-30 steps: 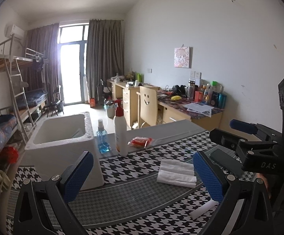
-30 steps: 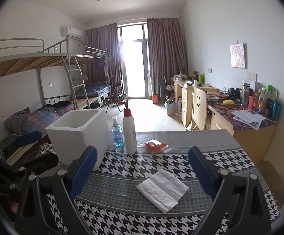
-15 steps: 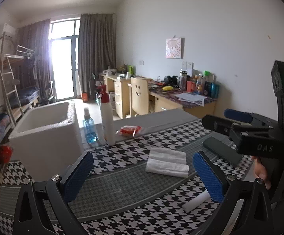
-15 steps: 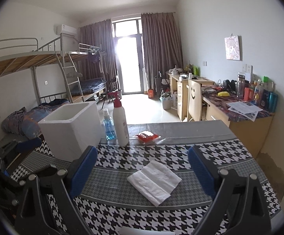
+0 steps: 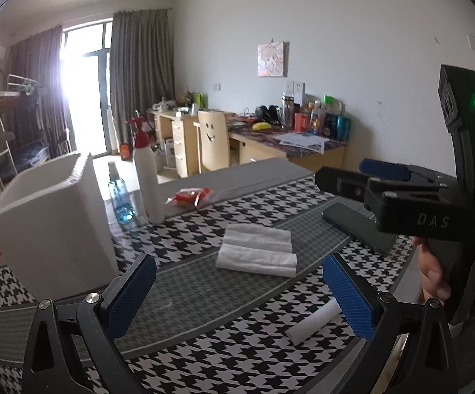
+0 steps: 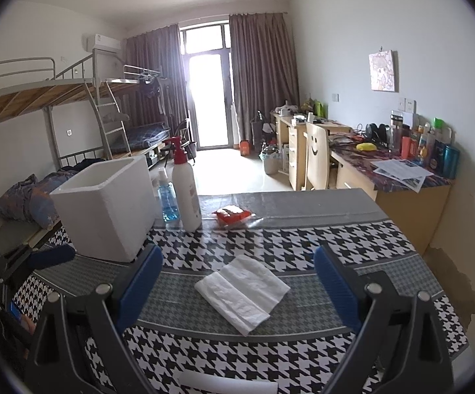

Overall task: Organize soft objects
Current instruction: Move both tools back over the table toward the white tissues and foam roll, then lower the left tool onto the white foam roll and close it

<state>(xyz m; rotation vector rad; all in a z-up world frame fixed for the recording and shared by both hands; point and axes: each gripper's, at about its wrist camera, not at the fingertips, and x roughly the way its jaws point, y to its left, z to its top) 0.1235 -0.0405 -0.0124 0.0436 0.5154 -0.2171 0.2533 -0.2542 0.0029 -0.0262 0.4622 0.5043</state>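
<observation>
Right now the folded white paper towel (image 6: 242, 290) lies flat on the houndstooth tabletop (image 6: 352, 239), dead ahead between my right gripper's (image 6: 237, 290) spread, empty fingers (image 6: 334, 287), long axis slanting near-right, my left gripper (image 5: 237, 298) equally spread farther off.

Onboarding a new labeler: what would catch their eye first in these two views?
Probably the folded white tissue lying flat mid-table on the black-and-white houndstooth tablecloth, framed between the open blue pads of the right tool. Next, the big white foam box at the table's left, with a red-capped white spray bottle and a small blue bottle beside it.
</observation>
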